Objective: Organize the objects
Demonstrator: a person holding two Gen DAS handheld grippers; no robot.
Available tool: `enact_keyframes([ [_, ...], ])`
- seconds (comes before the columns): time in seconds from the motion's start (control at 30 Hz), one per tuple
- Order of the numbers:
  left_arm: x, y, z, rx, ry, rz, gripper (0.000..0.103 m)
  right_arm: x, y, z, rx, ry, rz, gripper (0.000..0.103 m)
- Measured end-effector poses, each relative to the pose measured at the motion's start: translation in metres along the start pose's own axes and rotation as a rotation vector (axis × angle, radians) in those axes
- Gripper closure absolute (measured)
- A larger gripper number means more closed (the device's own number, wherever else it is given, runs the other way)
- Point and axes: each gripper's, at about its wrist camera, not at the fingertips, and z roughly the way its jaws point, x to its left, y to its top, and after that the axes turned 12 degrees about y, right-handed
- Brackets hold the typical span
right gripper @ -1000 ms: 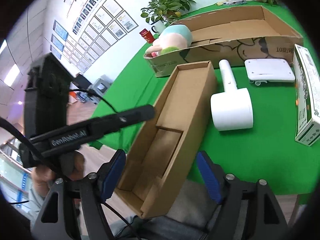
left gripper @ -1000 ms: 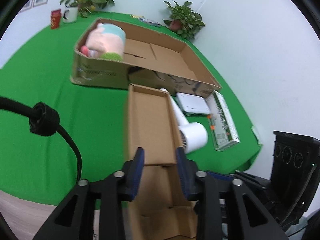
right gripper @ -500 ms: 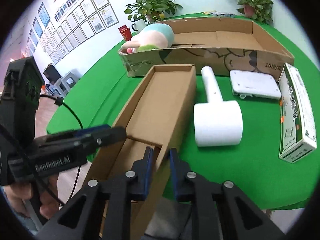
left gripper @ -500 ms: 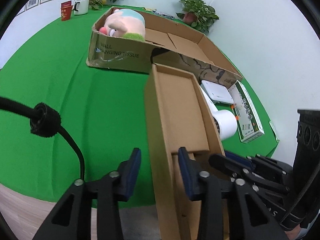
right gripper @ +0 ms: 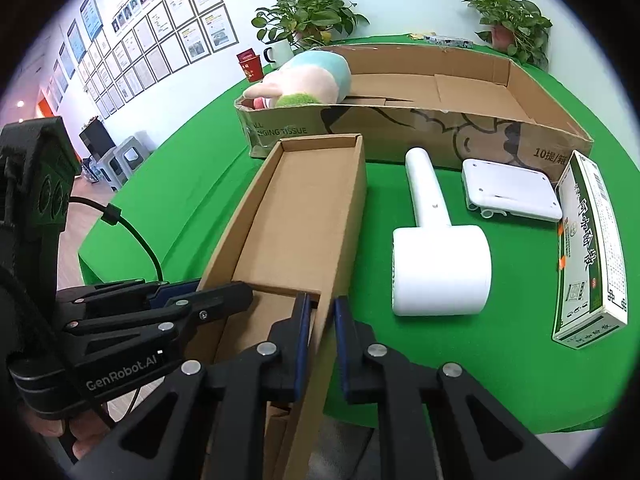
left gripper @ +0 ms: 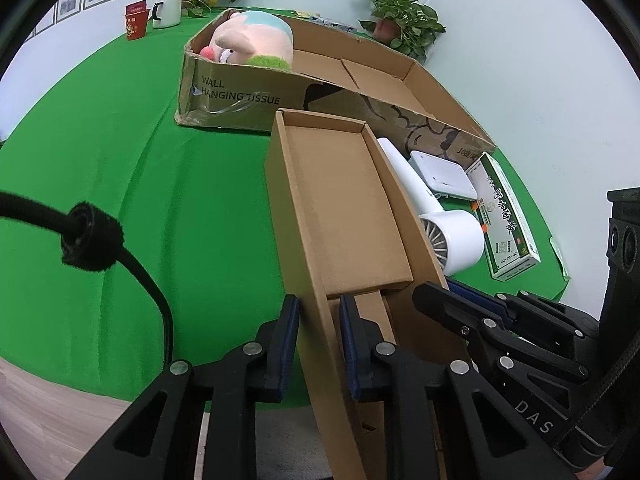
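A long narrow open cardboard box [left gripper: 340, 204] [right gripper: 296, 216] juts over the near edge of the green table. My left gripper [left gripper: 319, 320] is shut on its left wall. My right gripper [right gripper: 320, 312] is shut on its right wall. A white hair dryer [right gripper: 436, 256] [left gripper: 448, 232] lies right of the box. A white flat device [right gripper: 508, 192] and a green-white carton [right gripper: 588, 252] lie further right. A large open cardboard box [right gripper: 436, 92] [left gripper: 240, 92] at the back holds a pink plush toy [right gripper: 304, 80] [left gripper: 252, 40].
Two potted plants [right gripper: 308, 20] [right gripper: 516, 20], a white mug [right gripper: 276, 54] and a red cup [right gripper: 250, 65] stand at the table's back edge. The green tablecloth [left gripper: 120, 152] stretches left of the boxes. A black cable [left gripper: 120, 256] hangs by my left gripper.
Both grippers have closed onto opposite walls of the narrow box: the right from wide open a second ago, the left shifting onto the left wall.
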Motion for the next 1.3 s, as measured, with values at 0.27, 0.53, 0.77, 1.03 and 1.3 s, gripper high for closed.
enact_keyframes([
  [0.27,-0.008,0.001,-0.004,-0.014,0.05,0.005,0.089,0.005,0.001,0.0,0.006,-0.01,-0.023,0.091],
  [0.53,-0.008,0.015,-0.031,-0.097,0.088,0.001,0.091,0.015,0.011,-0.009,-0.043,0.001,-0.032,0.091],
  [0.77,-0.02,0.043,-0.048,-0.158,0.078,0.03,0.091,0.018,0.032,-0.025,-0.136,-0.044,-0.059,0.092],
  [1.03,-0.043,0.081,-0.062,-0.229,0.059,0.06,0.091,0.006,0.057,-0.037,-0.204,-0.08,-0.052,0.093],
  [1.3,-0.065,0.134,-0.067,-0.286,0.033,0.093,0.091,-0.01,0.092,-0.045,-0.262,-0.115,-0.051,0.093],
])
